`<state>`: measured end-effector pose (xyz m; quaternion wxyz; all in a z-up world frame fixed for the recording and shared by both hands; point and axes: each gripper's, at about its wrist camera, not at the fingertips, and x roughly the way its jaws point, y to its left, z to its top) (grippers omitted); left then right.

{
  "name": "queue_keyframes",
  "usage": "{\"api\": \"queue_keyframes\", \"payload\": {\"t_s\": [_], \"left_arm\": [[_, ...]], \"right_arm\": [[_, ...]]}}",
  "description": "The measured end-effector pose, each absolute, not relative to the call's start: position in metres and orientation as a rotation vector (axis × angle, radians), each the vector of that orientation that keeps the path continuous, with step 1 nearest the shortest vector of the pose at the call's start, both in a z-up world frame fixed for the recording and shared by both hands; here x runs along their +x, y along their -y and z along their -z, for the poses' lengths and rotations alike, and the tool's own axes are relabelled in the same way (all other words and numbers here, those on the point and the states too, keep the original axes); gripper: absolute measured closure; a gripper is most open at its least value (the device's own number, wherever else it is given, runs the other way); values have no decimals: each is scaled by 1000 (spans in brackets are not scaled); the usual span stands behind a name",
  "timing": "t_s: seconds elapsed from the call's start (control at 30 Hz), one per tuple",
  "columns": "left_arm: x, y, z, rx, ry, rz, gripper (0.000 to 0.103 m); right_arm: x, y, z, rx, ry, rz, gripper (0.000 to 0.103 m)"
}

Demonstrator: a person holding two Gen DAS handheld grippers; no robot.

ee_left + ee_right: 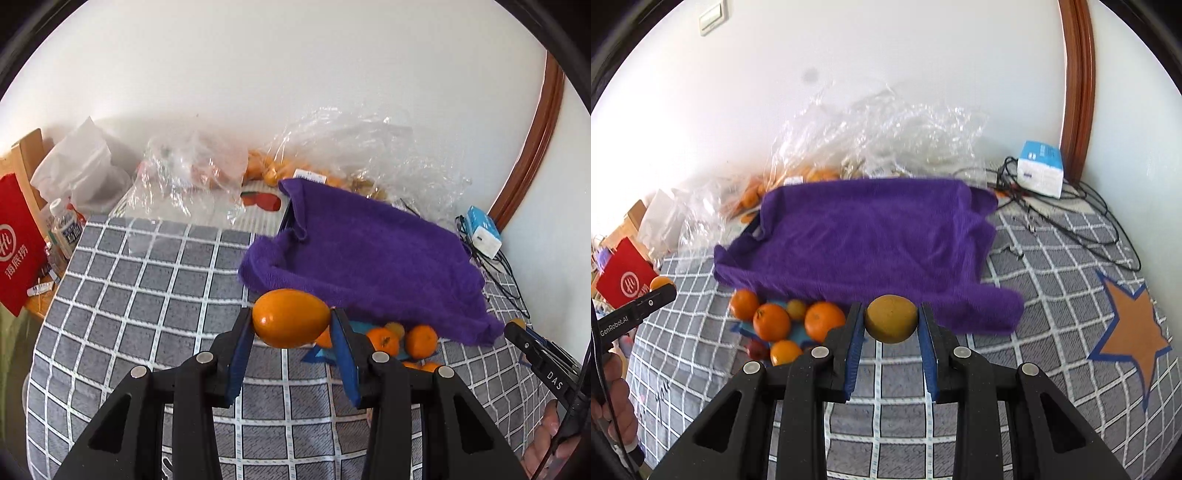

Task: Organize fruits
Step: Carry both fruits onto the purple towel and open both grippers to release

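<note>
My left gripper (291,325) is shut on an oval orange fruit (290,318) and holds it above the grey checked cloth (147,280). My right gripper (891,325) is shut on a round yellowish fruit (891,318) in front of a purple towel (864,240). Several oranges (772,320) and a small yellow fruit (796,308) lie on a blue mat (798,332) at the towel's near edge; they also show in the left wrist view (421,341). The towel (369,254) drapes over a tray-like shape. The left gripper's tip (653,301) shows at the right view's left edge.
Clear plastic bags with more oranges (266,168) lie by the wall behind the towel. A red bag (18,240) and a bottle (66,225) stand at the left. A white-blue box (1039,170) with black cables (1089,221) sits at the back right. An orange star patch (1130,328) marks the cloth.
</note>
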<state>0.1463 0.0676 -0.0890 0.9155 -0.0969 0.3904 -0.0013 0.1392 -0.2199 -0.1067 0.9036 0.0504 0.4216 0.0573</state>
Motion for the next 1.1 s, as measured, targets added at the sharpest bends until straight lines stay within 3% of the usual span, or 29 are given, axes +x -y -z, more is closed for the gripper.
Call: {"api": "queue_keyframes", "payload": {"t_s": [0.53,1.1], "left_arm": [[196,-58,54,-182,-755,25,63],[272,-46,73,-183,-789,58,63]], "right_arm": [[188,226,70,102,-810,-110,74],[251,224,96,98,-846,-99,74]]}}
